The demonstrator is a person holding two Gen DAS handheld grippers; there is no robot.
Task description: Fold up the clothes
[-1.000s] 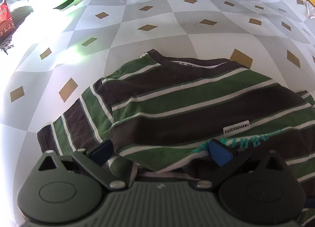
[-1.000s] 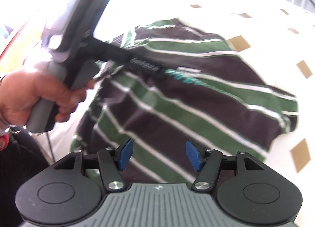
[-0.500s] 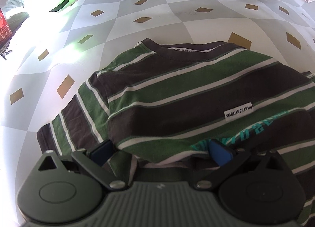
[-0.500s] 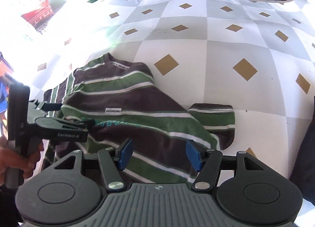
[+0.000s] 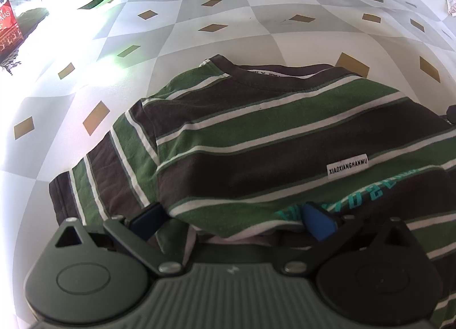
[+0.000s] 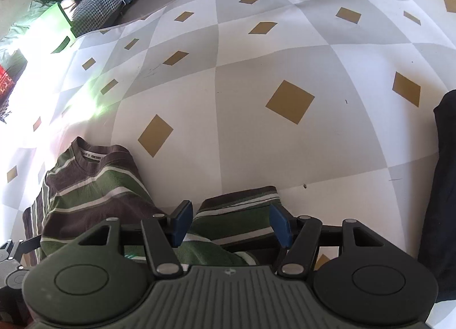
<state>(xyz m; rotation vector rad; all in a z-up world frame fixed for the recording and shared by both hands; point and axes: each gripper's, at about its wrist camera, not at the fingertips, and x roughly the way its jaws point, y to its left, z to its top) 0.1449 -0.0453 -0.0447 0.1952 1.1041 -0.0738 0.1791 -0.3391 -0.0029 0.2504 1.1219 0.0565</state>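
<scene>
Striped shirt [image 5: 256, 140] hem lies between our left gripper's [image 5: 230, 216] spread jaws; our right gripper [image 6: 229, 222] gapes around the sleeve [image 6: 242, 203], bare tablecloth [image 6: 285, 143] ahead.

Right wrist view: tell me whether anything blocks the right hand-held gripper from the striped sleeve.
Nothing visible does. The right hand-held gripper stands open right over the short sleeve of the striped T-shirt, one blue pad on either side of it. Only bare checkered tablecloth lies beyond.

Our left tool [image 5: 233, 216] angled steeply down, blue pads [image 5: 316, 223] wide apart, cloth lying between them, not pinched. Our right tool [image 6: 230, 223] also tilted down, pads [image 6: 280, 225] parted, gripping nothing.
</scene>
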